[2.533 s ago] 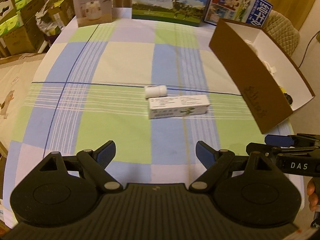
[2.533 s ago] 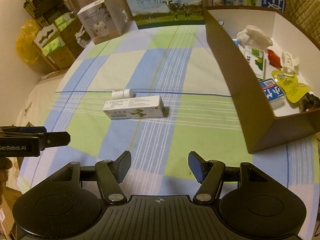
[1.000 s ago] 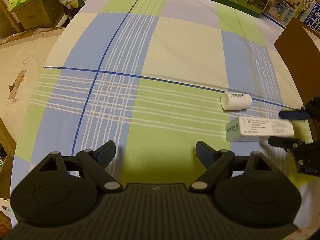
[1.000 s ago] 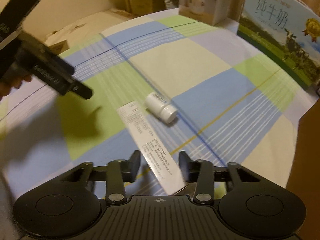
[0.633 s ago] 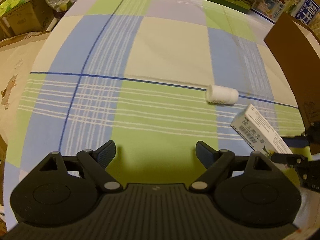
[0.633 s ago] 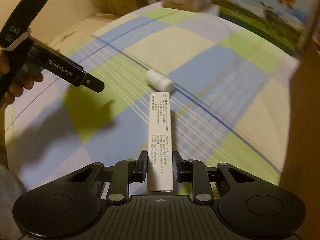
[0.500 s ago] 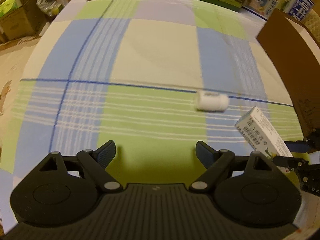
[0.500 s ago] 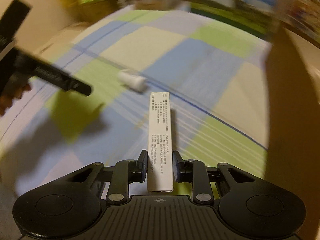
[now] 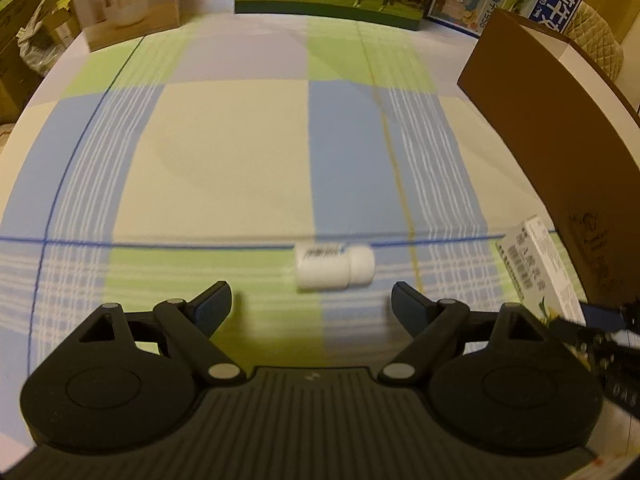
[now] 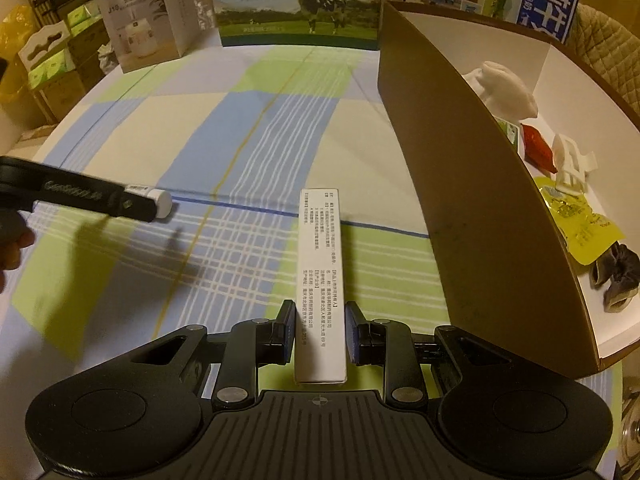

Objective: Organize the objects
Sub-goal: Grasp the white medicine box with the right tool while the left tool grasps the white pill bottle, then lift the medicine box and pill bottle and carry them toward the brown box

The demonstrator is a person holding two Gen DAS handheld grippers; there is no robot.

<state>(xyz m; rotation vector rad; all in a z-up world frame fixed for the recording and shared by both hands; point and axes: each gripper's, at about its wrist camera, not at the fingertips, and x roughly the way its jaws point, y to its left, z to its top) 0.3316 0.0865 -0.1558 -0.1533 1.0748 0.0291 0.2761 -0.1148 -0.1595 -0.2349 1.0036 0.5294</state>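
My right gripper (image 10: 320,330) is shut on a long white medicine box (image 10: 320,280) and holds it above the checked tablecloth, pointing forward, left of the cardboard box (image 10: 472,184). The same medicine box (image 9: 536,268) shows at the right edge of the left wrist view. My left gripper (image 9: 310,304) is open and empty, just short of a small white pill bottle (image 9: 334,266) that lies on its side on the cloth. In the right wrist view the bottle (image 10: 160,202) is partly hidden behind a left gripper finger.
The open cardboard box (image 9: 560,120) at the right holds several items: a white toy (image 10: 504,88), a red packet (image 10: 538,146), yellow packets (image 10: 576,224). Milk cartons (image 10: 300,4) and a product box (image 10: 154,20) stand at the table's far edge.
My right gripper closed on the medicine box, lifted it and swung it toward the cardboard box. My left gripper moved right and forward up to the pill bottle.
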